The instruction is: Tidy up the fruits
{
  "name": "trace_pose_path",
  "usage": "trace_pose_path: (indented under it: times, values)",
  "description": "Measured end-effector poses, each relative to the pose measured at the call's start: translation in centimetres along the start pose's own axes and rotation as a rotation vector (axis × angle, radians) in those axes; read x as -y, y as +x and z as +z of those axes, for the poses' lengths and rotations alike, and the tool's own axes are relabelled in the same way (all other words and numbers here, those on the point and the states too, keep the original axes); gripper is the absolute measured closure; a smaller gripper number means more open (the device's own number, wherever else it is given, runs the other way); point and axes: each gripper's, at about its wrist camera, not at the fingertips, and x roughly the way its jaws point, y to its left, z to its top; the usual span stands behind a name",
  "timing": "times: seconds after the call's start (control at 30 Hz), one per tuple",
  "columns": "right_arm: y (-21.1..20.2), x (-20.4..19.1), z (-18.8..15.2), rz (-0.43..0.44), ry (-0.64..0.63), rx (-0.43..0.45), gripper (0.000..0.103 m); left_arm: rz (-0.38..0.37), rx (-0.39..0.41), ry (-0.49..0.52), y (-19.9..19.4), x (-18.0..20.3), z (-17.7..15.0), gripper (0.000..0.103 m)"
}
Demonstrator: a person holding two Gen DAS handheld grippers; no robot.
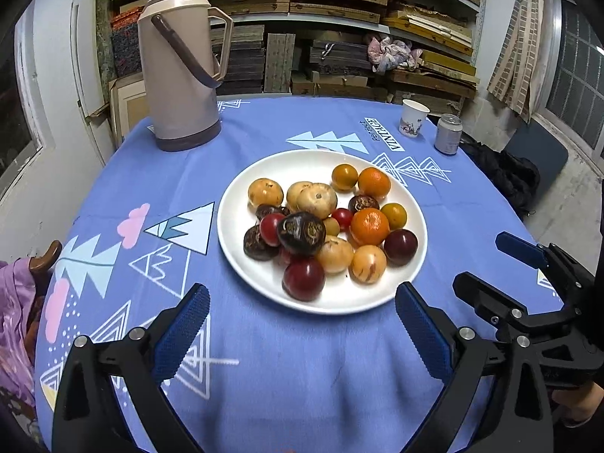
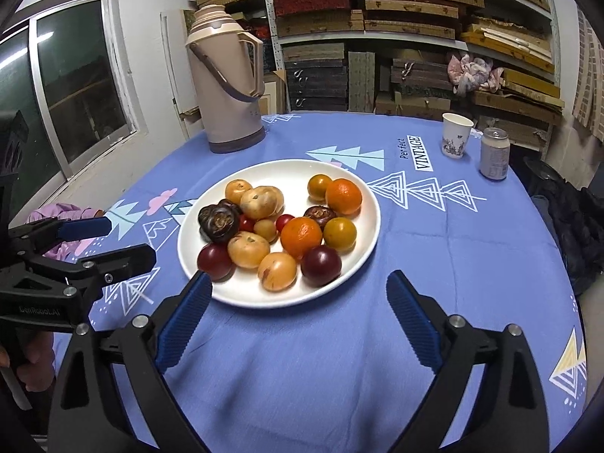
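Blue tablecloth (image 1: 302,377) under a white plate (image 1: 241,264) heaped with fruits (image 1: 321,222) at twelve o'clock, left gripper (image 1: 302,321) and right gripper (image 2: 294,309) both gaping empty just short of its near rim, so best single out one rim-side plum (image 2: 321,266) and close gently

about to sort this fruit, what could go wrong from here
The fruits are heaped on the white plate; pulling one, like the dark plum at the near rim, may send neighbours rolling off. Both the left claw and right claw are open and close together, so they could collide.
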Motion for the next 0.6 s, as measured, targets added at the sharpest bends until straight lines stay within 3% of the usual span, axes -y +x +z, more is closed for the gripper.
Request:
trace_pose_path:
  times: [0.6]
  values:
    - [-1.8,-1.2,-1.8,-0.033,-0.012,-0.003,0.005,-0.007,0.010,-0.022,-2.1,-0.3,-2.4,0.004]
